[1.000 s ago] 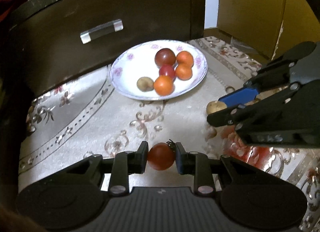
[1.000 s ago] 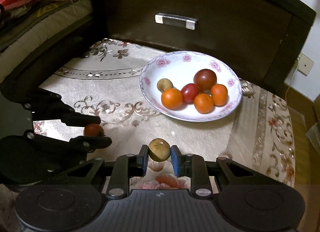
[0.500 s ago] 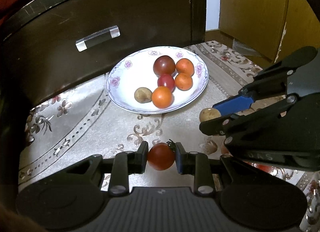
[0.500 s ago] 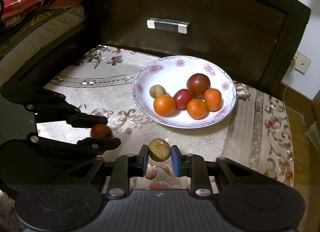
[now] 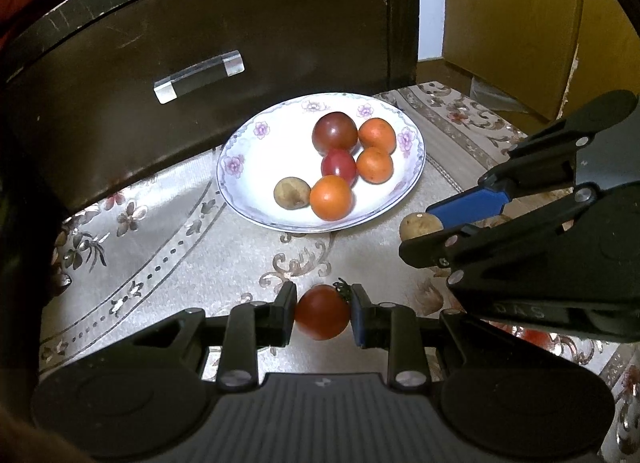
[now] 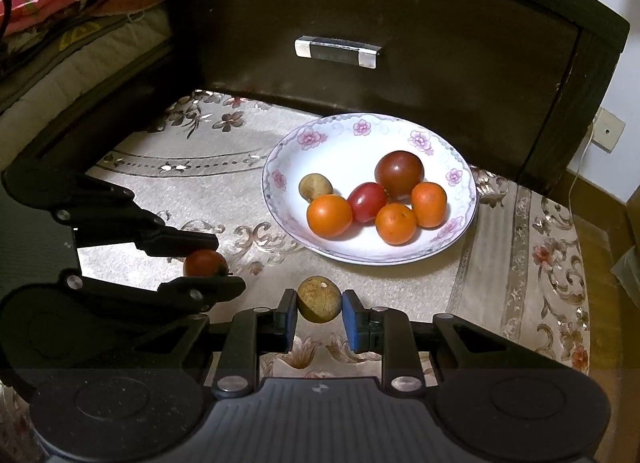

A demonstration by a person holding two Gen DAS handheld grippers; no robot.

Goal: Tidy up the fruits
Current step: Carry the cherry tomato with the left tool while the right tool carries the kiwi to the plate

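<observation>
My left gripper (image 5: pixel 322 312) is shut on a red cherry tomato (image 5: pixel 322 313) and holds it above the patterned cloth, short of the plate. It also shows in the right wrist view (image 6: pixel 204 263). My right gripper (image 6: pixel 319 300) is shut on a small brown round fruit (image 6: pixel 319 299), which also shows in the left wrist view (image 5: pixel 420 225), just right of the plate's near rim. The white floral plate (image 5: pixel 256 167) holds several fruits: three oranges, a dark tomato (image 5: pixel 334 132), a red tomato (image 5: pixel 338 167) and a brown fruit (image 5: pixel 291 192).
A dark wooden drawer front with a clear handle (image 5: pixel 199 76) stands right behind the plate. The embroidered cloth (image 6: pixel 208 183) covers the surface. Bedding (image 6: pixel 60 3) lies at the far left. A wooden door (image 5: pixel 512 23) stands at the right.
Both grippers have moved forward and up toward the plate, each still holding its fruit. The plate now appears nearer and more central.
</observation>
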